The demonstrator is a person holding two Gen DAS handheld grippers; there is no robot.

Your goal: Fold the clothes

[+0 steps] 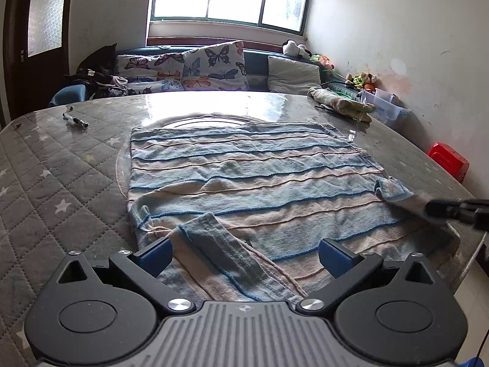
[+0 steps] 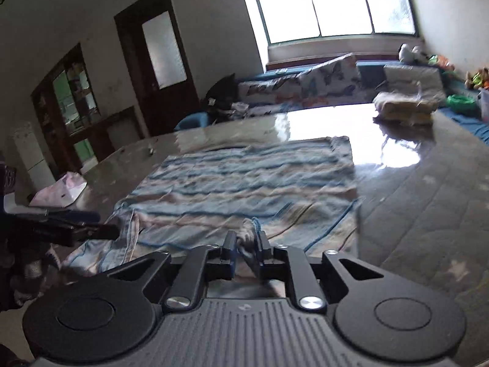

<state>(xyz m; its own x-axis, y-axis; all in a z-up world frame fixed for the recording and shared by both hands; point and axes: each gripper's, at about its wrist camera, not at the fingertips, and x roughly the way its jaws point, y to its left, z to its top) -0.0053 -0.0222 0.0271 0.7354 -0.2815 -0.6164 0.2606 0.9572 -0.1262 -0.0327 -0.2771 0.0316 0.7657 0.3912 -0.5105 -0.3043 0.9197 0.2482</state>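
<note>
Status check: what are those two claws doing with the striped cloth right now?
Left gripper open, over the cloth's near edge. Right gripper shut on a cloth corner. Nothing in the way.

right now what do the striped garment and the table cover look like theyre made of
Striped garment: looks like soft knit cotton, matte, with raised thread ridges and limp wrinkles. Table cover: a quilted, star-printed fabric, apparently under a clear glossy sheet, plastic or glass, judging by the bright window glare further back.
</note>
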